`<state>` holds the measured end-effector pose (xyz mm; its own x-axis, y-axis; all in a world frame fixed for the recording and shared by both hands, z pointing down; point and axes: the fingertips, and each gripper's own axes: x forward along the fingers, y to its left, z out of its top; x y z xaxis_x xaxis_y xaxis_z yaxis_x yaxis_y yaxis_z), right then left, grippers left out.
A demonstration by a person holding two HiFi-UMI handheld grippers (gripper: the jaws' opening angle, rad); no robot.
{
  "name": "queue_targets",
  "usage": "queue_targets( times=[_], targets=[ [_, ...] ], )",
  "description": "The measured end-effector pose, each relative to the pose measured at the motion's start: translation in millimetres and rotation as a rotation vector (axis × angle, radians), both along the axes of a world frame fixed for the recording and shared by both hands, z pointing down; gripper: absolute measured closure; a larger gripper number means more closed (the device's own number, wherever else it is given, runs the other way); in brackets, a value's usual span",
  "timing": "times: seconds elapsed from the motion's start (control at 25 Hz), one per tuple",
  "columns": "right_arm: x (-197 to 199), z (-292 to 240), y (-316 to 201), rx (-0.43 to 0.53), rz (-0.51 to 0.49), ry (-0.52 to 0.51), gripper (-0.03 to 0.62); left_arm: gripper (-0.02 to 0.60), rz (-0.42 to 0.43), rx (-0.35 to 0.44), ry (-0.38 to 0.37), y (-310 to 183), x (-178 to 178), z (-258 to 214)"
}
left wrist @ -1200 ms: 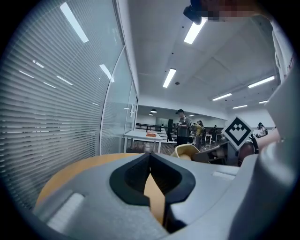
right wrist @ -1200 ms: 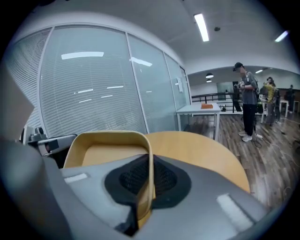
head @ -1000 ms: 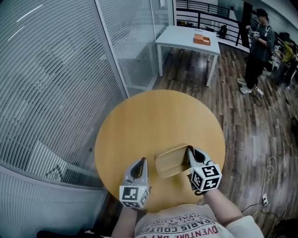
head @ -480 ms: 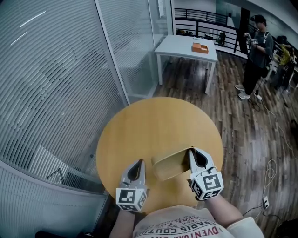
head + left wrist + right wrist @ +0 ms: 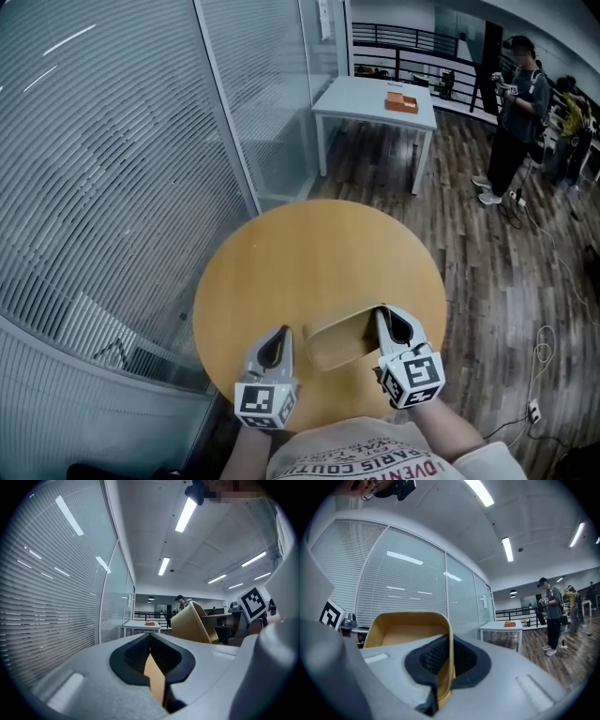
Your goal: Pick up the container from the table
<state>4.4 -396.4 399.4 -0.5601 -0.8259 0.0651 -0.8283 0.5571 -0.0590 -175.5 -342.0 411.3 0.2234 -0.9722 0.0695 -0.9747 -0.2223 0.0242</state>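
Overhead, a slatted glass wall [image 5: 112, 159] curves past a round wooden desk [image 5: 281, 253], with a white table [image 5: 375, 98] and a standing person [image 5: 514, 117] well beyond it on the plank floor. Over the desk's near edge, toward its right side, a tan open-topped container [image 5: 337, 342] sits tilted. Its right-hand wall is pinched between the jaws of the right hand-held gripper [image 5: 382, 314]. The body of the container extends left from that hand-held gripper, and in the right gripper view its hollow opens just left of the jaws. The left hand-held gripper [image 5: 283, 331] hovers just beside the container's left end without touching it. Its jaws are together at the tips and hold nothing, and only desk colour shows behind them.
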Motion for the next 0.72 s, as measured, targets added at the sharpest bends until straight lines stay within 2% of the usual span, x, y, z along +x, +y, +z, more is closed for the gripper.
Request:
queue_targets(
  times=[0.72],
  targets=[
    [0.3,7.4,2.8,0.000,-0.017,0.005,0.589,0.575,-0.042,-0.030,0.012,4.1,6.4,7.6]
  ],
)
